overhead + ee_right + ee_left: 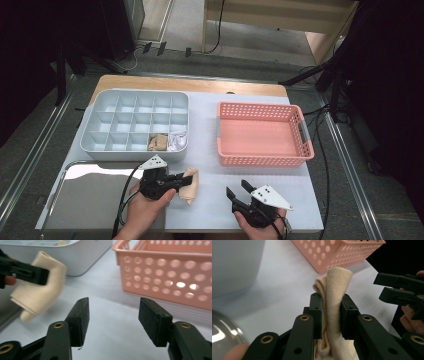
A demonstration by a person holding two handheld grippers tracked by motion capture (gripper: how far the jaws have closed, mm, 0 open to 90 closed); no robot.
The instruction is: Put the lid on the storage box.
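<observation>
Nearest the person, the left claw (181, 181) is pinching a folded beige sock (190, 186) between its flat black pads, holding it just above the white tabletop (210, 200). In the left gripper view the sock (332, 312) is showing a fine knitted ribbing; it is doubled over, bulging softly above the pads and hanging out below them with a rolled hem. The pads are squeezing the cloth to a narrow band. A shiny, mirror-like metal tray (90, 200) is lying at the near left corner of the tabletop, partly under the left hand.

To the right, the right claw (236, 191) is standing wide, with nothing between its rubbery, matt black pads, well apart from the sock. In the right gripper view the two blocky pads are framing bare tabletop, and the sock (37, 293) is showing off to the left.

Farther back on the left, a pale grey plastic organiser (135, 156) with rounded corners is sitting on the tabletop, its inside split by thin walls into a grid of square compartments. The near right compartments are holding a crumpled beige cloth (158, 143) and a white cloth (178, 141).

On the right, level with it, a salmon-pink plastic basket (262, 159) is standing, rectangular, its walls pierced by rows of small round holes.
</observation>
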